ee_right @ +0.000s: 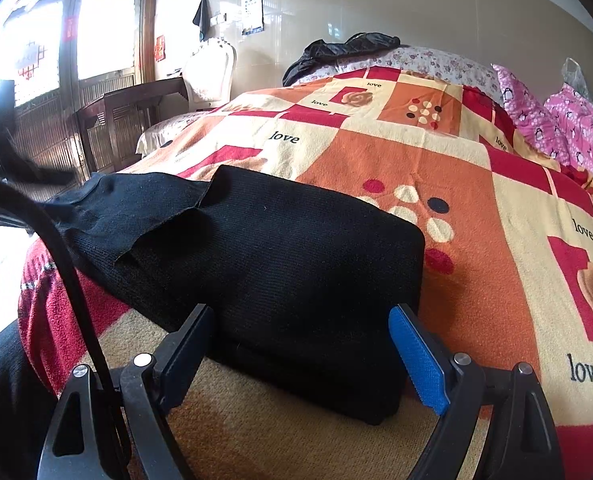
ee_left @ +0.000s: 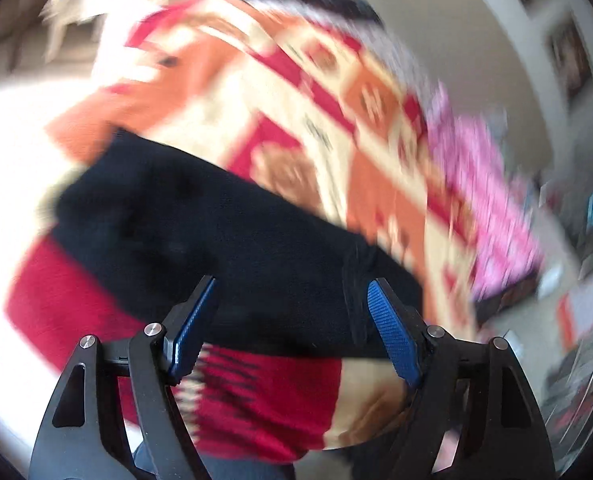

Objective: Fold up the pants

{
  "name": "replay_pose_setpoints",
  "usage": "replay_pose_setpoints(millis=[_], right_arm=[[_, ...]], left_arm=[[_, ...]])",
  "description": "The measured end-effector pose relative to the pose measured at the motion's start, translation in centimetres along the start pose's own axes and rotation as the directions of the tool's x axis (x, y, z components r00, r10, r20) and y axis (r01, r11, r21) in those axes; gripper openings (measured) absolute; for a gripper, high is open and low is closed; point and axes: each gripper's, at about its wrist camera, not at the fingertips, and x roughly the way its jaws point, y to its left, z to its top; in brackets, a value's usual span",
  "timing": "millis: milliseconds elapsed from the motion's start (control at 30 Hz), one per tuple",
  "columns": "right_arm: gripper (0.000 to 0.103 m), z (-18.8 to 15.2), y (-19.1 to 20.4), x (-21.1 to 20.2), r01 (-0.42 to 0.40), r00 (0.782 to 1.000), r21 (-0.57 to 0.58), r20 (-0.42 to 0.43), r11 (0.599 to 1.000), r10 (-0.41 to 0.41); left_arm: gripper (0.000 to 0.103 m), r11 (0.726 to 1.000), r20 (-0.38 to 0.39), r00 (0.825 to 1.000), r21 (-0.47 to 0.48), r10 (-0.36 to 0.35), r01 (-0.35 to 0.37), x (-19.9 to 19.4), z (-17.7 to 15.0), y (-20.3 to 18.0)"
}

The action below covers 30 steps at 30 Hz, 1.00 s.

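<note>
Patterned blanket (ee_right: 436, 152); pink bedding (ee_right: 568, 128); white chair (ee_right: 210, 72).

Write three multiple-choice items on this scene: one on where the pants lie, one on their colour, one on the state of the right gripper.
1. Where do the pants lie?
A. on the patterned blanket
B. on the white chair
C. on the floor

2. What colour are the pants?
A. pink
B. black
C. orange

3. How does the right gripper stand?
A. shut on the pants
B. shut on nothing
C. open

Answers: 1 A, the right wrist view shows them spread on the blanket; 2 B, the cloth is black in both views; 3 C, its blue-padded fingers stand wide apart, clamping nothing.
</note>
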Motion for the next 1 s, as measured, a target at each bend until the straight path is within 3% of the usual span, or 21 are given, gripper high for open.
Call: replay_pose_setpoints(millis=[67,133,200,333,400,667,800,867,967,1000], right_arm=[[0.087,0.0,0.0,0.0,0.001,1.0,0.0,0.0,1.0,-0.001],[0.087,0.0,0.0,0.0,0.002,1.0,0.0,0.001,1.0,-0.002],[0.087,0.0,0.1,0.0,0.003,1.0,-0.001,0.002,1.0,-0.003],[0.087,0.0,0.1,0.0,0.002,1.0,-0.001,0.002,1.0,-0.002],[0.087,0.0,0.1,0.0,0.003,1.0,-0.001,0.003,1.0,-0.003],[0.087,0.0,0.1,0.1,0.003,1.0,-0.002,0.003,1.0,-0.003],[0.088,0.0,0.1,0.0,0.003,1.0,0.0,0.009,1.0,-0.003],[0.089,0.0,0.1,0.1,0.003,1.0,0.002,0.015,1.0,-0.003],[0.089,0.3,0.2,0.2,0.011,1.0,-0.004,-0.001,1.0,-0.011],[0.089,1.0,0.1,0.3,0.009,0.999,-0.001,-0.052,1.0,-0.009]], left_arm=[[0.077,0.988,0.075,0.997,-0.153,-0.009,0.021,-2.6,0.4,3.4],[0.077,0.942,0.123,0.992,-0.331,-0.02,0.06,-3.8,0.2,7.6],[0.077,0.907,0.103,0.994,-0.416,-0.027,0.068,-3.0,0.4,10.1],[0.077,0.861,0.048,0.995,-0.499,-0.086,0.098,-0.2,0.9,12.1],[0.077,0.851,0.084,0.993,-0.513,-0.078,0.111,-0.3,0.9,12.3],[0.076,0.891,0.07,0.994,-0.44,-0.086,0.108,1.4,1.9,11.5],[0.016,0.928,0.044,0.996,-0.369,0.075,-0.054,1.3,1.2,11.1],[0.015,0.936,0.063,0.994,-0.348,0.086,-0.059,1.3,0.7,11.0],[0.013,0.958,0.09,0.982,-0.25,0.167,-0.141,1.1,0.6,9.4],[0.013,0.964,0.107,0.971,-0.186,0.213,-0.191,1.0,0.6,8.3]])
